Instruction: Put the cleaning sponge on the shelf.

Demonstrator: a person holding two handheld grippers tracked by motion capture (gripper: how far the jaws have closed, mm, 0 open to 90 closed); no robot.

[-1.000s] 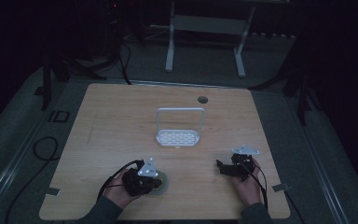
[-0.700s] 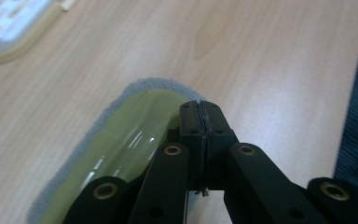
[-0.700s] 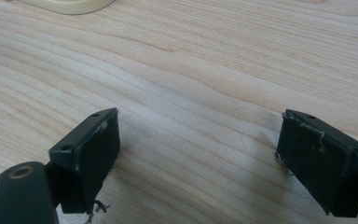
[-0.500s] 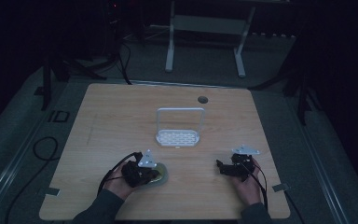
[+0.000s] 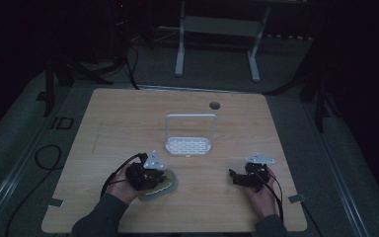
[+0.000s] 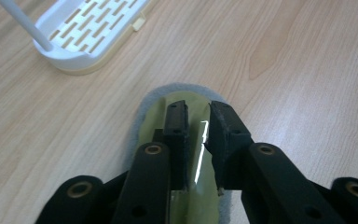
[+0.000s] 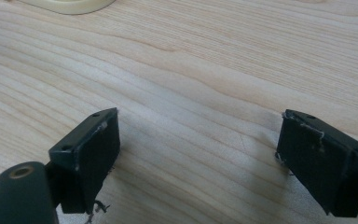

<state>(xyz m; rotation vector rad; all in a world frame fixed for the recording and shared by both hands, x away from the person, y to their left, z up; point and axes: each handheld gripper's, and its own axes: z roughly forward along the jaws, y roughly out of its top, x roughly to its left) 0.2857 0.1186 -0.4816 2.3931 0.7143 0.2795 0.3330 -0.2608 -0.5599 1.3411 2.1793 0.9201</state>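
Near the table's point(image 5: 128, 118) front edge, left gripper point(image 6: 198, 116) jaws have just been parting above the sponge point(image 5: 159, 183), apparently releasing it; right gripper point(image 7: 198, 154) spread, idle.

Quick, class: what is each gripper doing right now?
Left gripper: jaws just opening, parted over the green-and-grey sponge, not gripping.
Right gripper: open, empty.
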